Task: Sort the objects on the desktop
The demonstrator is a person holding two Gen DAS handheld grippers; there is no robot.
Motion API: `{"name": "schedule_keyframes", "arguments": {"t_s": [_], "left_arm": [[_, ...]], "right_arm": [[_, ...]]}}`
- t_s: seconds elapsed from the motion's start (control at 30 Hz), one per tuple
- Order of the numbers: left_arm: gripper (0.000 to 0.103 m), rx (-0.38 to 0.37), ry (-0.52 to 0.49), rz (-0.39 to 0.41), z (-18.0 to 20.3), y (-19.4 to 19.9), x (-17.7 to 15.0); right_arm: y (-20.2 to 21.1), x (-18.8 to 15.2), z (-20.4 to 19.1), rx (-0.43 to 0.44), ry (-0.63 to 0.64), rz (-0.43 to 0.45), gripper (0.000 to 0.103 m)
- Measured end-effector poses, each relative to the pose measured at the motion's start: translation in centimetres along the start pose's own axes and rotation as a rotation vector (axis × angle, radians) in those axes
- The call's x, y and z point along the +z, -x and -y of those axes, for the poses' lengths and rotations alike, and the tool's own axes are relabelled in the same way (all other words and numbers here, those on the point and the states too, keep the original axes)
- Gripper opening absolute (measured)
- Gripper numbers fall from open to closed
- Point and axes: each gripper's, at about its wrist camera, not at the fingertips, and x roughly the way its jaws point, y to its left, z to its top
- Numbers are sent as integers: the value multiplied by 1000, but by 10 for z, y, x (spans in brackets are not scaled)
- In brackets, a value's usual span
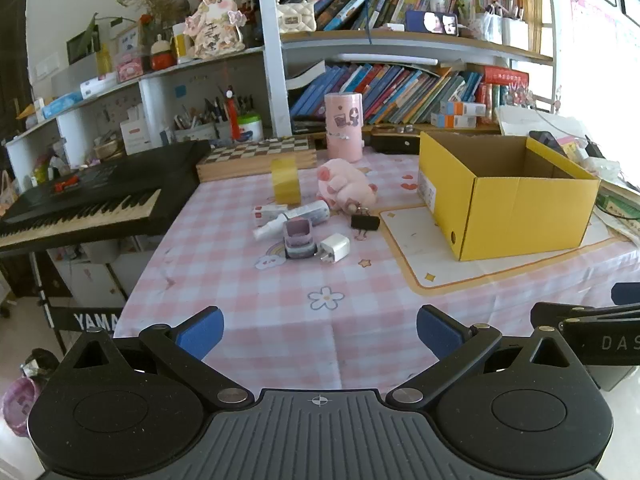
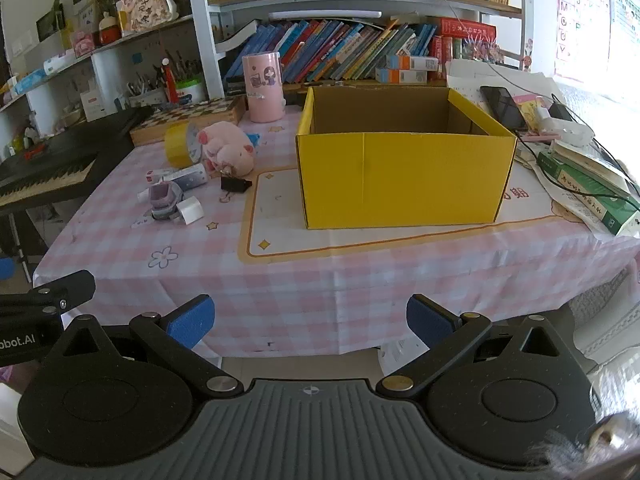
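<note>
Both grippers hover off the table's near edge, left gripper (image 1: 320, 330) and right gripper (image 2: 310, 320) spread wide, empty. Clutter sits mid-table left of the yellow box (image 2: 404, 176). Best start: the nearest piece, the white charger (image 1: 335, 246), approached low and square.

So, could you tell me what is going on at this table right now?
A person holds two grippers back from the near edge of the table; nothing is being handled yet. The left gripper and right gripper both have open, empty jaws. A yellow box stands open and looks empty. To its left lies a loose cluster: plush pig, tape roll, binder clip, white charger and a tube. Sorting appears not yet begun.
</note>
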Motion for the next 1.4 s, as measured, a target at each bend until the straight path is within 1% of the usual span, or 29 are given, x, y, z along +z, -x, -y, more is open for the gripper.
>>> {"name": "schedule_keyframes", "arguments": {"t_s": [0.37,0.7,1.4], "left_arm": [[103,-11,-5,-4,-1,-1,-1],[103,0,-1,-9,-2,-3,0],[103,-3,1,-26,-6,-9,1]], "right_arm": [[-1,0,-1,8,5,-8,103],[-2,0,-1,8,4,-9,103],[-4,1,-1,6,6,-8,103]]}}
